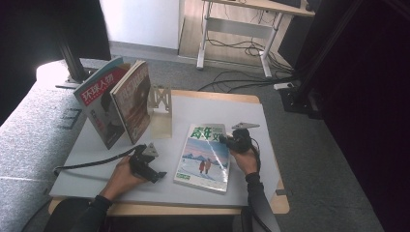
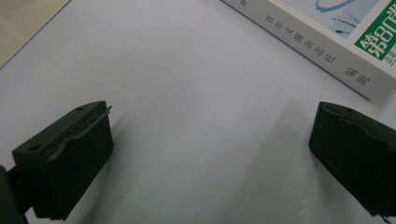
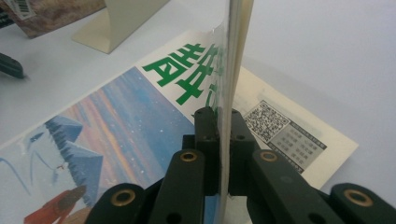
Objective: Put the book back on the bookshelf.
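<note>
Right claw (image 3: 223, 154) clamped on magazine (image 1: 204, 157) cover's edge, bare mat (image 1: 251, 116) beyond.

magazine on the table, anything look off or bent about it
Yes. The magazine lies flat on the table, but its cover is peeled up at the corner by the right gripper, whose jaws are shut on it. The cover stands on edge, baring a page with a QR code.
</note>
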A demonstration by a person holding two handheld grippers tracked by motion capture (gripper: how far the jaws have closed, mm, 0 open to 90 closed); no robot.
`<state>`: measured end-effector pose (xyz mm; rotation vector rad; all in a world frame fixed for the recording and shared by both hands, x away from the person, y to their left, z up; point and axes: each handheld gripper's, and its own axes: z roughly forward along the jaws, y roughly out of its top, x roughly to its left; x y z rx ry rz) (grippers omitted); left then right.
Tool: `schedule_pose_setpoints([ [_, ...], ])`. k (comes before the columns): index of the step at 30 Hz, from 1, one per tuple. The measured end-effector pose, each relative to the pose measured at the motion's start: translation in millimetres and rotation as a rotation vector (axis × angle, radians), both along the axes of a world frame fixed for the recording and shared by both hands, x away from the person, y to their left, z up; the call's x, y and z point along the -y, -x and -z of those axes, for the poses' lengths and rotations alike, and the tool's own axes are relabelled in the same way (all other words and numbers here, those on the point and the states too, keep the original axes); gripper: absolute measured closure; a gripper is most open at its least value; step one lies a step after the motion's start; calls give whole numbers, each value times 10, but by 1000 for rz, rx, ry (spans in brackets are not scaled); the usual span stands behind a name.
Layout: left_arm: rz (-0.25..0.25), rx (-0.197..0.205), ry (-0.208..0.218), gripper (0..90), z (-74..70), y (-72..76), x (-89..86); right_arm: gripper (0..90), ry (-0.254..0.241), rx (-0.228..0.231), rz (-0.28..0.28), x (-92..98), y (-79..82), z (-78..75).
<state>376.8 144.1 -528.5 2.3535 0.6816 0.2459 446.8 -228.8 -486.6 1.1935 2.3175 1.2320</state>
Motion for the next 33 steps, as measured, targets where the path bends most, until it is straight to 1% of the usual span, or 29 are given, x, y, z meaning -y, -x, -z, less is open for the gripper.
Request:
schedule_pose_setpoints([
  [4, -5, -6, 4, 0, -3, -2, 0, 852, -1, 25, -11, -24, 51, -58],
  [5, -5, -6, 4, 0, -3, -2, 0, 852, -1, 25, -11, -24, 51, -58],
  [6, -23, -33, 21, 0, -23, -19, 4, 853, 3, 43, -17, -37, 85, -96],
  [7, -23, -33, 21, 0, -23, -19, 4, 853, 3, 43, -17, -37, 85, -96],
  [8, -26, -61, 45, 8, -60, -44, -4, 853, 2, 59, -25, -45, 115, -133],
  [9, -26, -61, 45, 16, -60, -44, -4, 853, 2, 59, -25, -45, 115, -133],
  [10, -22, -66, 63, 16, -83, -49, -2, 853, 2, 69, -31, -48, 132, -156],
  [11, -22, -47, 64, 24, -139, -51, 29, 853, 5, 87, -33, -57, 173, -208],
  [12, -10, -35, 55, 28, -166, -53, 53, 853, 6, 94, -34, -59, 194, -236],
  [13, 2, -30, 56, 31, -196, -58, 74, 853, 8, 102, -37, -61, 212, -261],
  [15, 13, -30, 63, 39, -254, -78, 131, 853, 14, 117, -39, -63, 251, -309],
  [16, 22, -30, 78, 44, -280, -87, 159, 853, 14, 123, -40, -65, 269, -332],
  [17, 22, -30, 78, 54, -280, -87, 159, 853, 17, 130, -41, -64, 286, -353],
  [18, 29, -35, 89, 55, -307, -102, 189, 853, 19, 138, -43, -63, 304, -372],
  [19, 46, -26, 92, 59, -356, -128, 254, 852, 18, 142, -43, -62, 322, -390],
  [20, 55, -32, 98, 75, -379, -147, 283, 852, 20, 147, -44, -58, 338, -405],
  [21, 59, -26, 87, 76, -395, -163, 322, 852, 22, 153, -47, -53, 353, -419],
  [22, 66, -17, 90, 80, -403, -180, 356, 852, 20, 157, -47, -48, 369, -432],
  [23, 68, -27, 95, 98, -411, -201, 390, 852, 18, 160, -46, -42, 385, -444],
  [25, 59, -7, 79, 141, -410, -225, 471, 852, 17, 170, -48, -26, 416, -469],
  [27, 75, -17, 81, 147, -409, -254, 534, 852, 12, 178, -49, -10, 450, -493],
  [28, 75, -17, 81, 148, -409, -254, 534, 852, 13, 183, -50, -2, 467, -505],
  [29, 86, -18, 88, 150, -400, -272, 598, 852, 15, 189, -52, 8, 481, -516],
  [30, 91, -28, 94, 157, -397, -290, 618, 852, 15, 191, -54, 17, 495, -527],
  [33, 99, -38, 84, 169, -364, -322, 691, 851, 15, 205, -60, 38, 531, -547],
])
